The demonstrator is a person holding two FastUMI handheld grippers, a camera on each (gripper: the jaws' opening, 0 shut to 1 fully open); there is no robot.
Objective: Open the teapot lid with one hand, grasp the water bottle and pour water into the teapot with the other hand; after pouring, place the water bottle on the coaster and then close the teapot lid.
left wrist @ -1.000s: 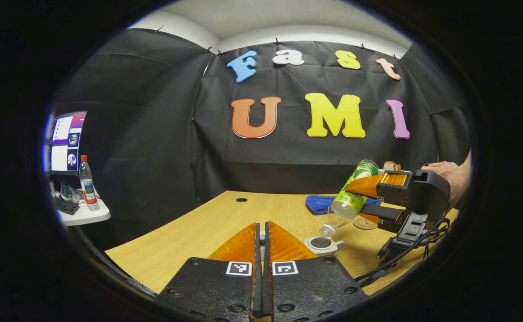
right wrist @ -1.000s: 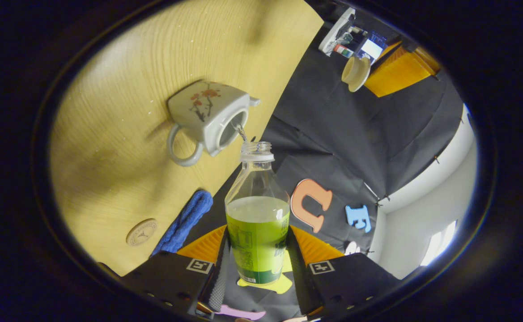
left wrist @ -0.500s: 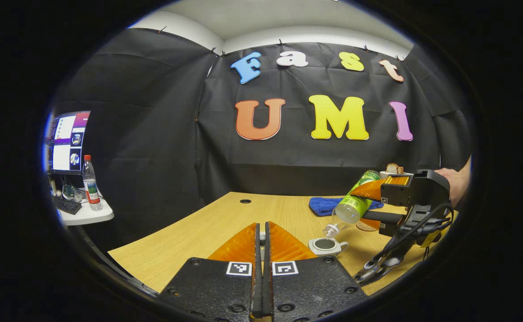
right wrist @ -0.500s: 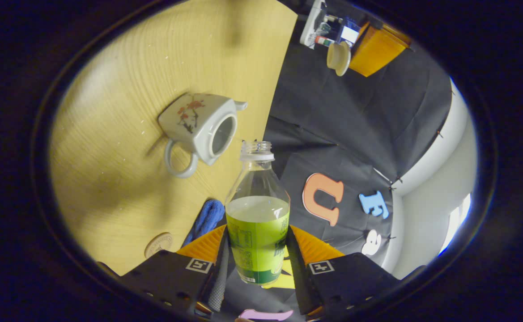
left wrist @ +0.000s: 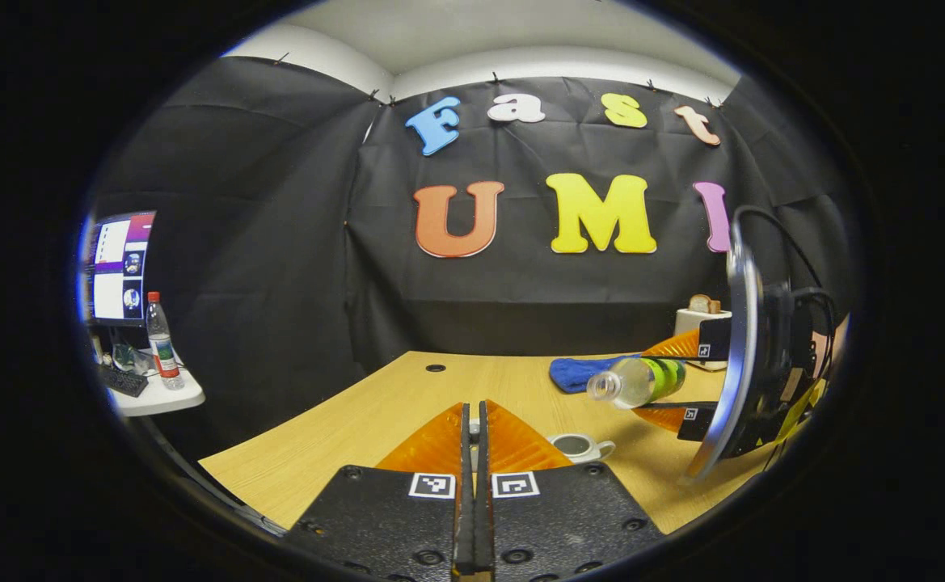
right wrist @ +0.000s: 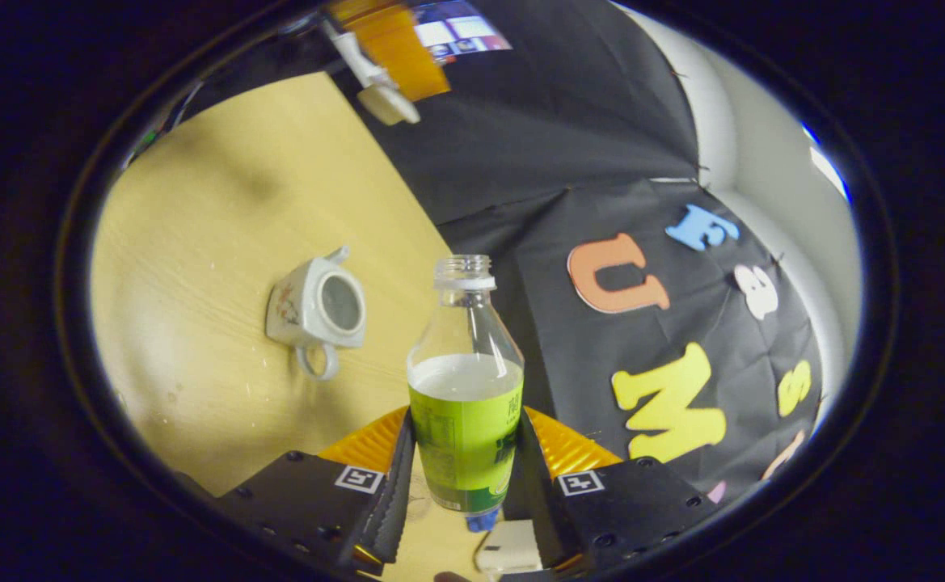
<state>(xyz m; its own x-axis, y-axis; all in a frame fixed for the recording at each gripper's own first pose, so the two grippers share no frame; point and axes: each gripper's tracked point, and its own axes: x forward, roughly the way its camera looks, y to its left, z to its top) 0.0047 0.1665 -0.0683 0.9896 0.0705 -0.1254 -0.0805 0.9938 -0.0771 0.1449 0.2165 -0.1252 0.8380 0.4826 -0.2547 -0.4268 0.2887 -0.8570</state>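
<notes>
The white teapot (left wrist: 577, 446) stands uncovered on the wooden table (left wrist: 375, 412), just right of my left gripper (left wrist: 472, 408), which is shut. In the right gripper view that left gripper (right wrist: 395, 56) hangs far off with the white teapot lid (right wrist: 387, 103) pinched between its fingers. My right gripper (right wrist: 464, 440) is shut on the green-labelled water bottle (right wrist: 464, 388), uncapped and about half full. The teapot (right wrist: 314, 311) sits left of the bottle's neck, not under its mouth. In the left gripper view the bottle (left wrist: 634, 381) lies nearly level above the table, right of the teapot.
A blue cloth (left wrist: 581, 373) lies at the table's back right, with a white toaster-like object (left wrist: 702, 311) behind it. Off the table to the left, a side shelf holds a monitor (left wrist: 116, 267) and another bottle (left wrist: 161, 339).
The stream into the teapot has stopped. The right gripper has swung the bottle back from its steep downward tilt and drawn its mouth away from the teapot. The left gripper has stayed put.
</notes>
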